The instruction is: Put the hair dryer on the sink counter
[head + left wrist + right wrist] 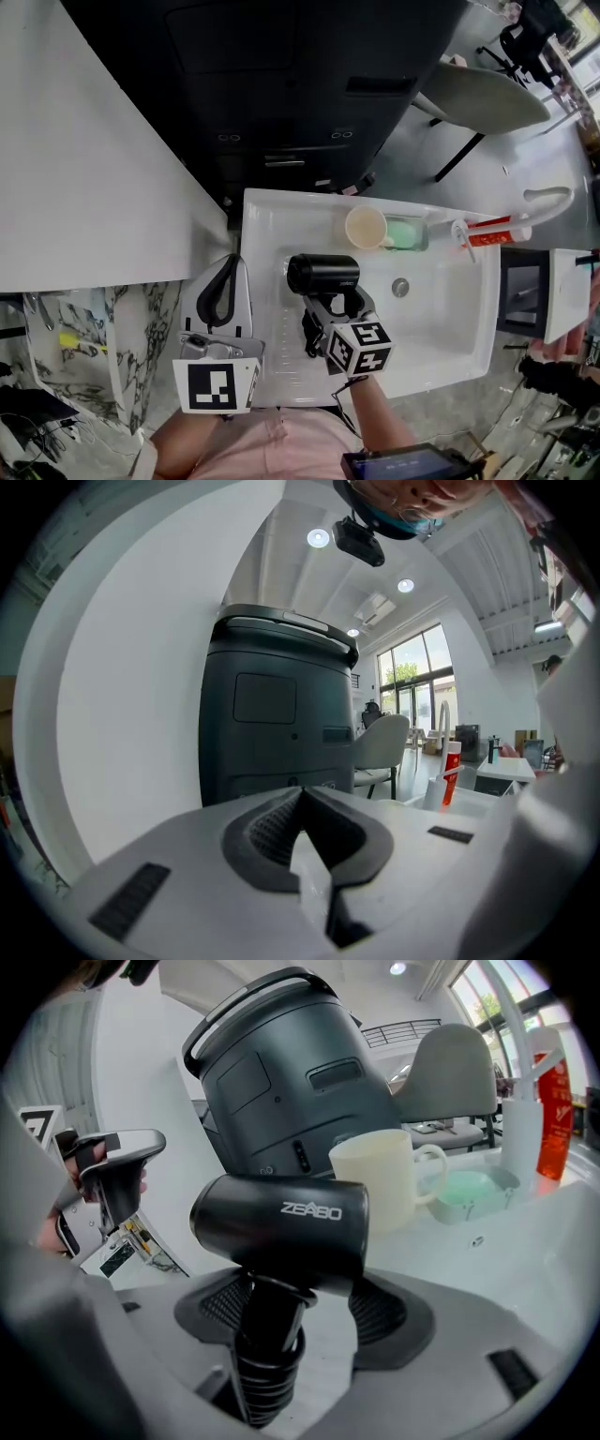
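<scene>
Right tongs (pixel 327 307) clamp the black hair dryer (pixel 323 274) by its handle above the sink (pixel 445 314). Left tongs (pixel 227 270) are together, empty.

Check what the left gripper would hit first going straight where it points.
Probably the dark machine: it stands dead ahead of the left gripper, whose jaws are shut, with nothing nearer in line. Depth is unclear.

The head view looks steeply down from above the person onto the white sink bench (pixel 272 211), with the left tongs (pixel 228 267) and right tongs (pixel 330 309) at its lower edge. The left gripper view sits low and faces level along its tongs toward the dark cabinet (pixel 272 705). The right gripper view looks across the bench from close behind the hair dryer (pixel 281 1227). All three views share the cabinet, the red tube (pixel 492 232) and the chair (pixel 487 98).
</scene>
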Action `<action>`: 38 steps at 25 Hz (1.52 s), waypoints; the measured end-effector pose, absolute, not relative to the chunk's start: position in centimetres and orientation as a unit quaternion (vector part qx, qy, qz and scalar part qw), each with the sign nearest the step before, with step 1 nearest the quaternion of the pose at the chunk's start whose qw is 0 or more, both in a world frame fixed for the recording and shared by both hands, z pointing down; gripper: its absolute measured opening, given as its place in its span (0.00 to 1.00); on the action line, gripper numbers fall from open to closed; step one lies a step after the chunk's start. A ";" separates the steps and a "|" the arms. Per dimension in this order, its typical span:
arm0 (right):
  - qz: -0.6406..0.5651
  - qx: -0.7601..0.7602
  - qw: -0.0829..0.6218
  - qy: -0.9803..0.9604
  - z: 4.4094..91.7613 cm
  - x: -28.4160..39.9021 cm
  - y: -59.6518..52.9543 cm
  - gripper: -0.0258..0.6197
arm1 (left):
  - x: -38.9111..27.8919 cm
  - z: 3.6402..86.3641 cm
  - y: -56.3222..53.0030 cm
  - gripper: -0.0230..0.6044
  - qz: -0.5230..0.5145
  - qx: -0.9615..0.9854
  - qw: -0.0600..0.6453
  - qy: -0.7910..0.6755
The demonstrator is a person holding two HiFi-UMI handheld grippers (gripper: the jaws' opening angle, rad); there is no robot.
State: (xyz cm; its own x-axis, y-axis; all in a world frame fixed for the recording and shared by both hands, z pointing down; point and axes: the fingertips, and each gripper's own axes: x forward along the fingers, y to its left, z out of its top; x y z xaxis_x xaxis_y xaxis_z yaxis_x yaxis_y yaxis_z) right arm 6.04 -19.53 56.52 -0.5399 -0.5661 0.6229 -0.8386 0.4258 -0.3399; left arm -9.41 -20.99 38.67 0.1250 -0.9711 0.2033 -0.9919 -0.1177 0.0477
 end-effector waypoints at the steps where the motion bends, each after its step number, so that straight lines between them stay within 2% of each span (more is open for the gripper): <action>1: 0.323 0.428 0.217 -0.816 56.8 6.0 -19.6 0.55 | -9.5 38.8 -21.0 0.05 0.063 0.744 0.085 -0.659; 15: 0.367 0.409 0.281 -0.787 60.7 5.6 -19.5 0.55 | -10.6 39.4 -21.4 0.05 0.075 0.736 0.080 -0.668; 25: 0.433 0.393 0.296 -0.755 62.6 5.7 -19.1 0.56 | -10.8 39.4 -21.7 0.05 0.076 0.734 0.081 -0.670; 32: 0.429 0.391 0.323 -0.748 62.9 5.5 -19.1 0.56 | -10.8 39.1 -21.6 0.05 0.065 0.729 0.088 -0.675; 38: 0.417 0.390 0.351 -0.742 63.1 5.8 -19.1 0.66 | -11.1 38.6 -21.2 0.05 0.065 0.730 0.082 -0.676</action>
